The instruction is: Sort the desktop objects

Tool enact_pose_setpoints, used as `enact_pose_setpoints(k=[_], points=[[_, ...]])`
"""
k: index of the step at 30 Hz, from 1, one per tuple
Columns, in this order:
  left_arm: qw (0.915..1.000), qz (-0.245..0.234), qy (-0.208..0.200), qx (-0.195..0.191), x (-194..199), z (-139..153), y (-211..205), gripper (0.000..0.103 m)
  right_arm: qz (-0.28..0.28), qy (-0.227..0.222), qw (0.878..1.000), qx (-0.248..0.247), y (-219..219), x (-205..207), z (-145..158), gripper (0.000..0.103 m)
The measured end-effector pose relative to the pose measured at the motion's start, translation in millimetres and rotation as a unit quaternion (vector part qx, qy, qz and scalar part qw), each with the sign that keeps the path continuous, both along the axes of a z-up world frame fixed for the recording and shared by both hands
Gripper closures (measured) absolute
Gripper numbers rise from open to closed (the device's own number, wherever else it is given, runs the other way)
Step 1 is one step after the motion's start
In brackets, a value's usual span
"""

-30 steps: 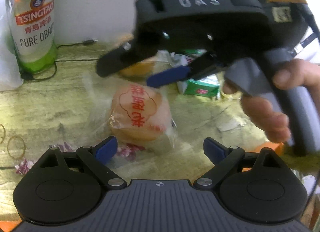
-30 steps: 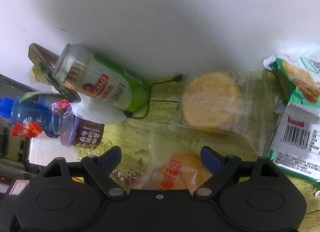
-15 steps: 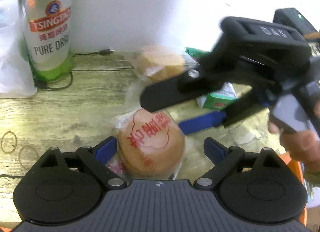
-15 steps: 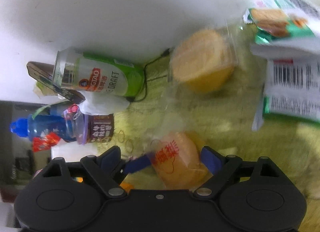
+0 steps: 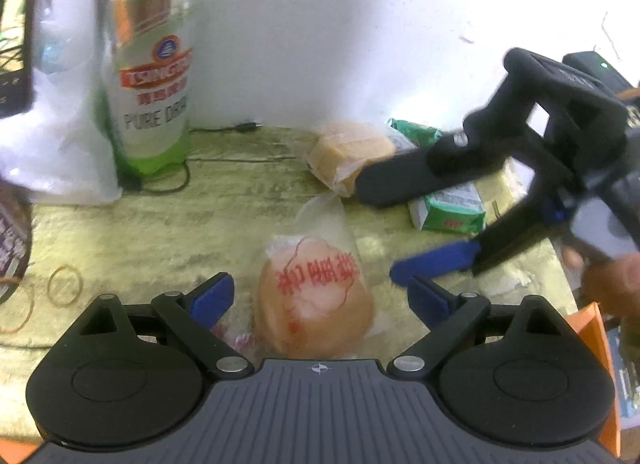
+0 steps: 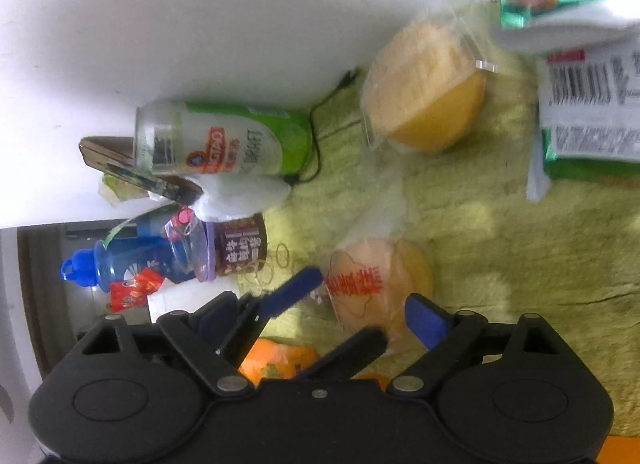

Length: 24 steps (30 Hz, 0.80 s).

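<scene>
Both the left gripper (image 5: 318, 298) and right gripper (image 6: 316, 312) are spread around the bun (image 5: 314, 304), untouched. Next, one should close on it.

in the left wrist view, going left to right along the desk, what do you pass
white plastic bag → tall green-and-silver beer can → round pastry in clear wrap with red characters → small green-and-white snack packet → the right gripper, jaws open and empty, with the hand holding it
</scene>
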<state>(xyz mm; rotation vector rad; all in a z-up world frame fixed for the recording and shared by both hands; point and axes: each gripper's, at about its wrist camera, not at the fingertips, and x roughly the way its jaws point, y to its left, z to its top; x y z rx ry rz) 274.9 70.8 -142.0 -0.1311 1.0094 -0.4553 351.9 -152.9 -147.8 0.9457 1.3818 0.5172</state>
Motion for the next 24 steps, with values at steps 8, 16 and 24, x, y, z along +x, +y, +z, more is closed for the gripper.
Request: enact_pose_setpoints(k=[8,16,24], points=[[0.999,0.0,0.041,-0.019,-21.8,-1.0,15.9,0.008,-0.008,0.02,0.999,-0.024,3.7,2.9,-11.9,0.012],[0.9982,0.0,0.057,-0.016,-31.0,-3.7,18.6,0.008,0.029,0.048,0.998,-0.024,36.9,0.5,-26.1,0.009],[0.9979,0.006,0.062,-0.019,-33.5,-0.8,20.7,0.008,0.028,0.017,0.999,-0.021,34.8,0.9,-9.3,0.01]])
